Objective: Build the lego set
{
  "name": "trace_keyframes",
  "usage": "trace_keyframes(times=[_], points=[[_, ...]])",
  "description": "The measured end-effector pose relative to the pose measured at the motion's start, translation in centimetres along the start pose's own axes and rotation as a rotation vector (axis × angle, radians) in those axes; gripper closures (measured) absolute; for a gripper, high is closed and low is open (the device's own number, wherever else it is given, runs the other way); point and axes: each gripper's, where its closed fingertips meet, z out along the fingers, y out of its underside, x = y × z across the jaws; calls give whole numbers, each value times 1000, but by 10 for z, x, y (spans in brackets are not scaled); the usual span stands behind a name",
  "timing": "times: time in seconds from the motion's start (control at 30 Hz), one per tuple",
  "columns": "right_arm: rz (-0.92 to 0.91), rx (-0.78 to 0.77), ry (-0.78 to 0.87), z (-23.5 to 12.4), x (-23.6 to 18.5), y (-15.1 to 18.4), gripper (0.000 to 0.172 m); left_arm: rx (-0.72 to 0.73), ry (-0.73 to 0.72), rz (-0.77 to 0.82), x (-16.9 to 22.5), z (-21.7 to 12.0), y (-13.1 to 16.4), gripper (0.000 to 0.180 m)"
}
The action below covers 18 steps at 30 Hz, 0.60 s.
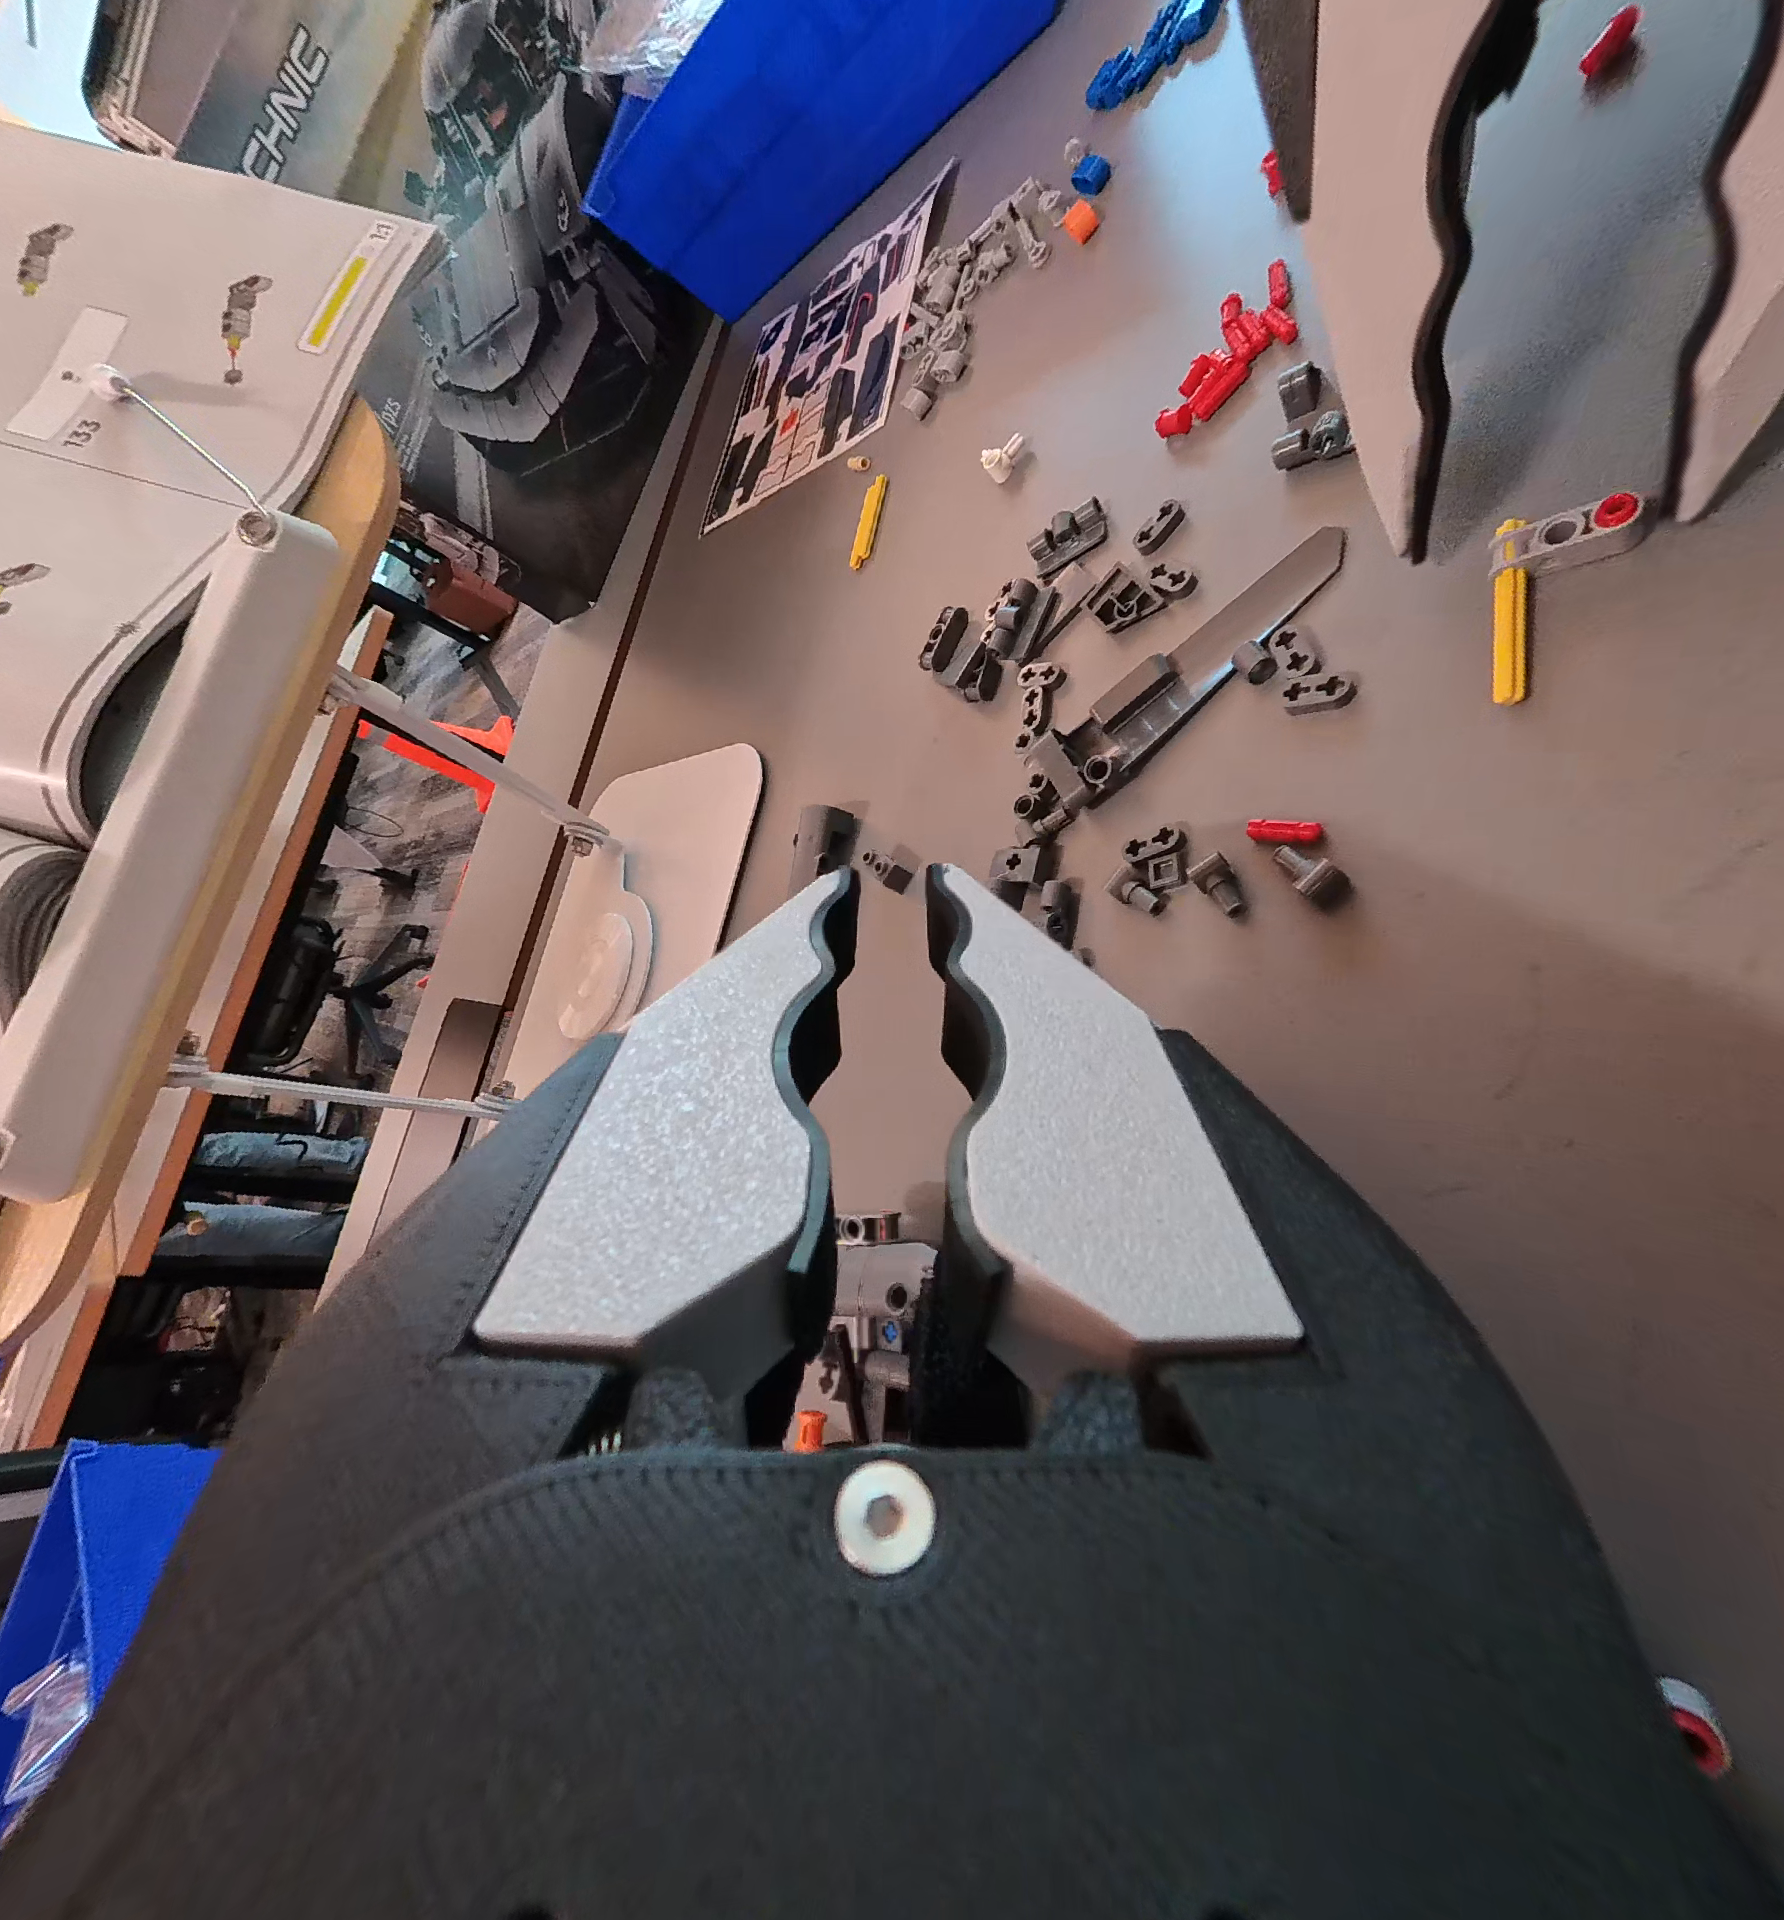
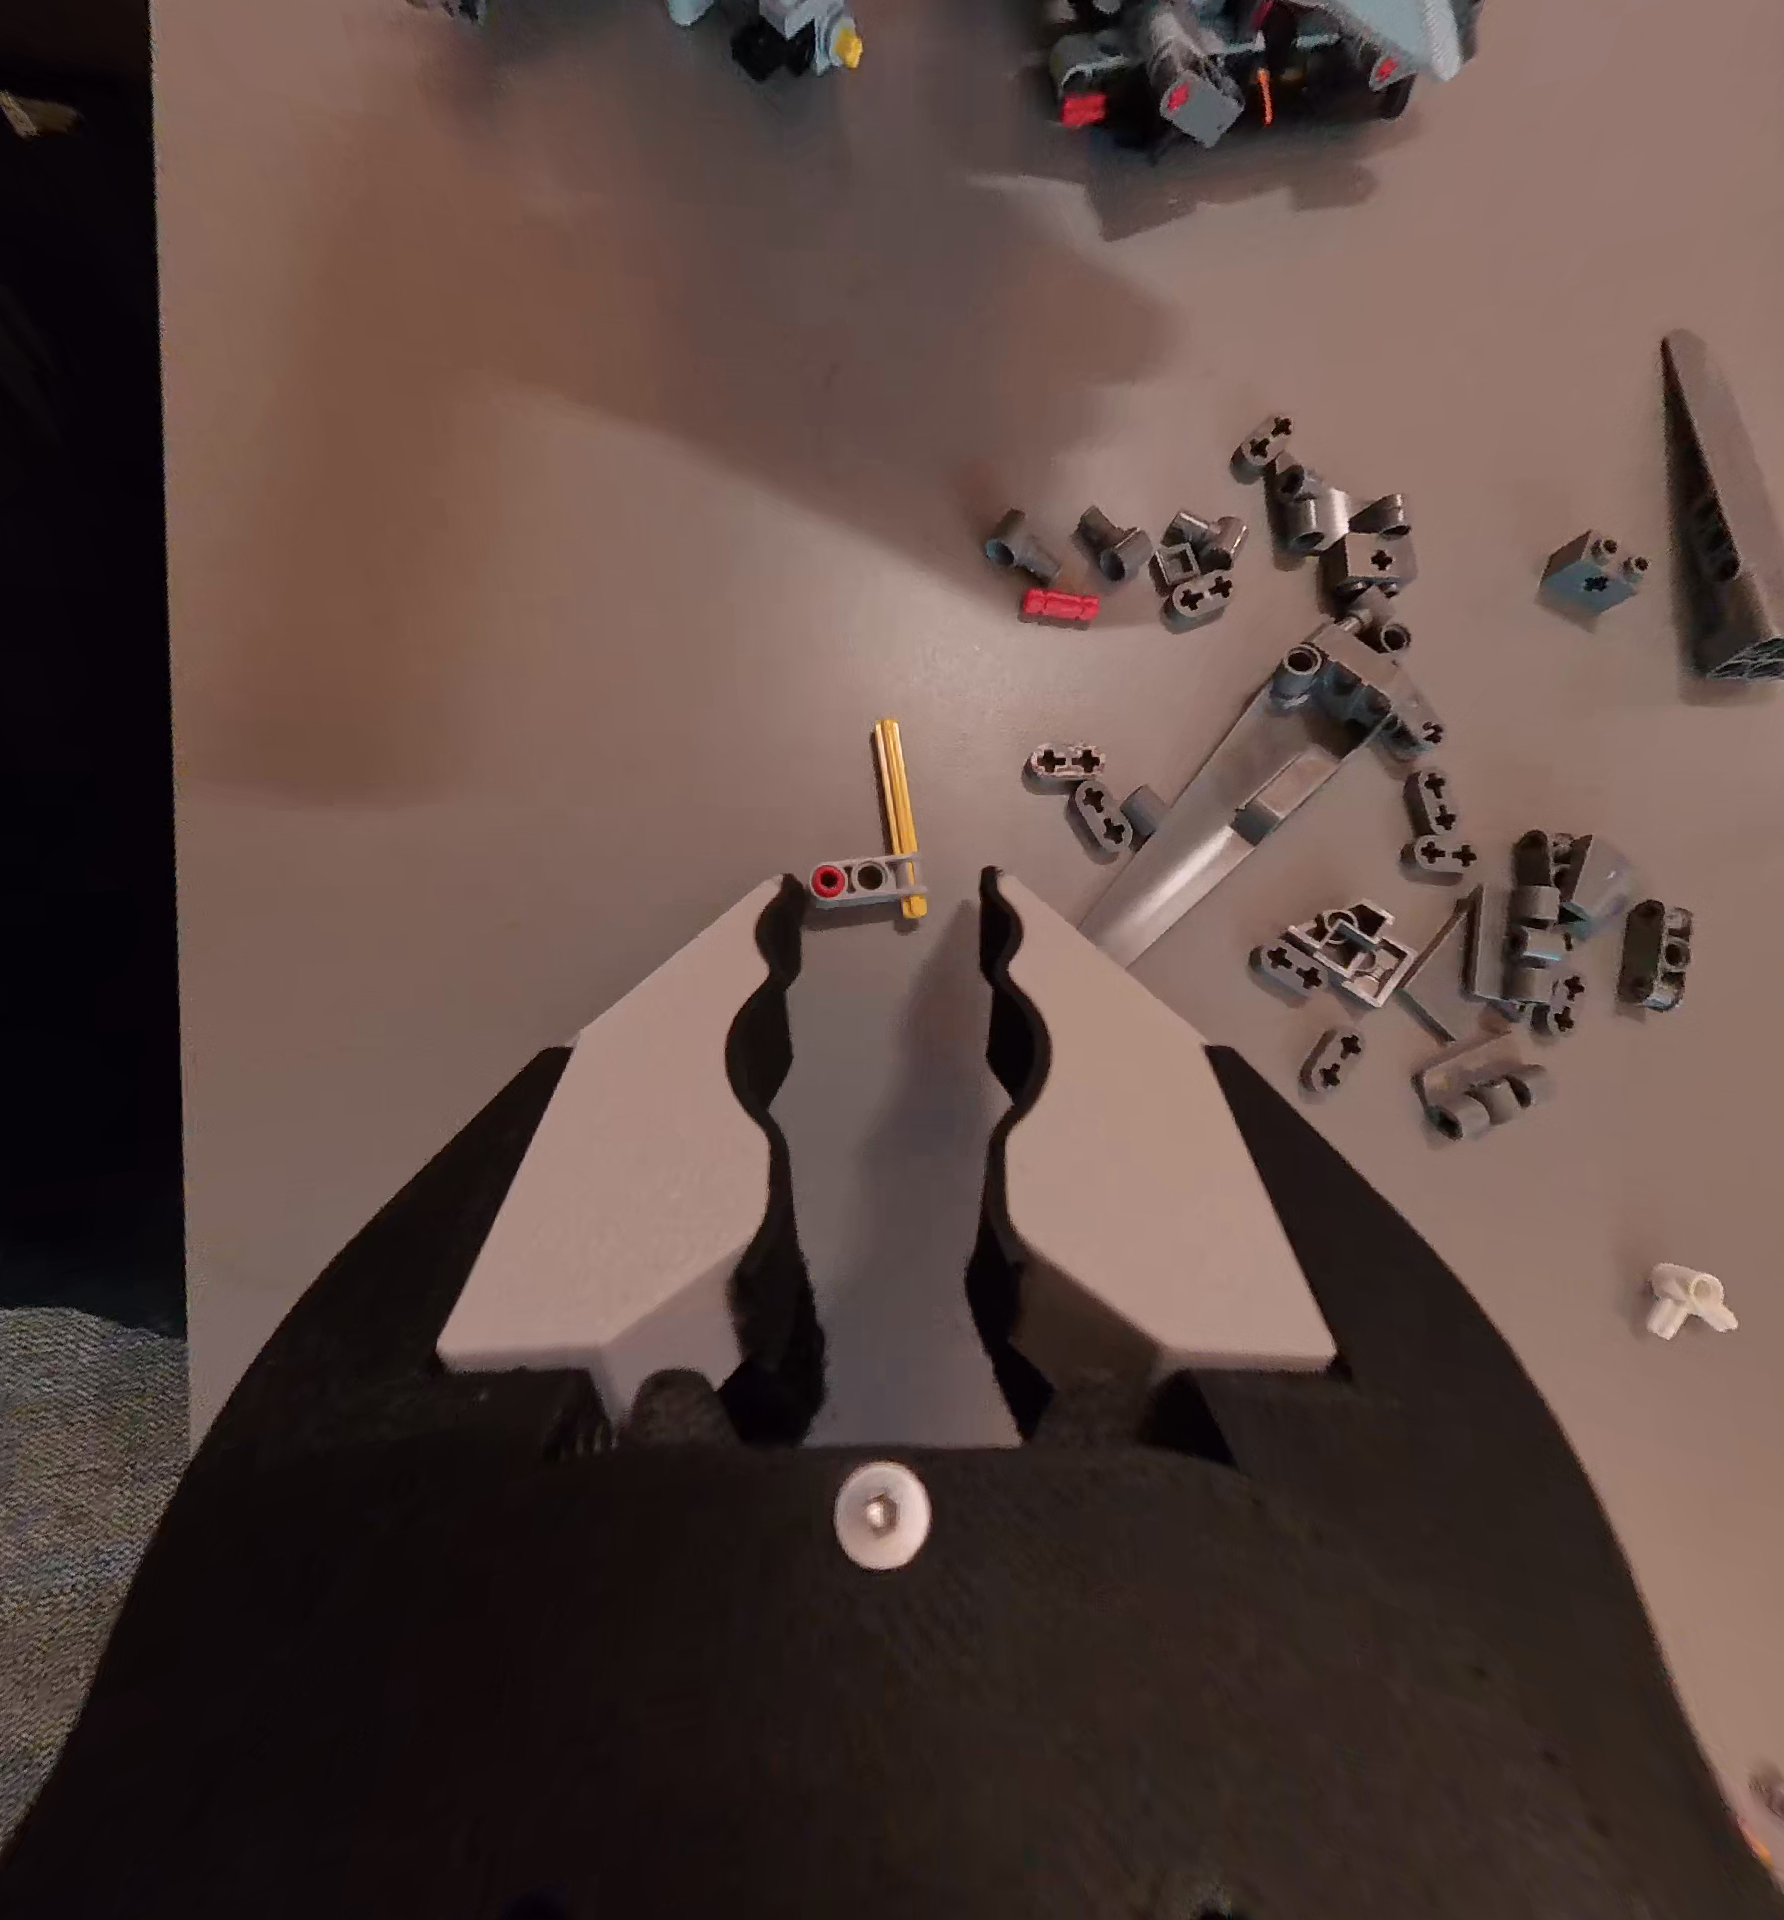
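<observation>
My right gripper (image 2: 883, 883) is open and empty, low over the grey table (image 2: 555, 520). Just ahead of its tips, close to the left fingertip (image 2: 768, 899), lies a small grey beam with a red pin (image 2: 852, 883) on a yellow axle (image 2: 893, 810). The left wrist view shows that gripper (image 1: 1553, 488) at the top right, over the same beam (image 1: 1574, 532). My left gripper (image 1: 890, 883) has its tips a little apart with bare table between them. A grey built assembly (image 1: 872, 1299) shows deep between its fingers. I cannot tell whether the pads press on it.
Several loose dark grey parts (image 2: 1387, 831) and a long grey panel (image 2: 1740, 520) lie right of the right gripper. A built model (image 2: 1231, 73) sits at the far edge. The left wrist view shows red pins (image 1: 1231, 364), a sticker sheet (image 1: 826, 353), a blue bin (image 1: 794, 135) and an instruction booklet (image 1: 140, 364). My right fingertips sit around 15 centimetres from my left ones.
</observation>
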Motion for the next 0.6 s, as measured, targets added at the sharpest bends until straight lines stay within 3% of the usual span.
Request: trace_keyframes(times=[0.1,0.6], points=[[-1,11,-8,1,0,0,151,12,36,-11,6,0,-2,169],[-80,47,-38,-8,1,-3,155,3,149,0,24,7,-13,170]])
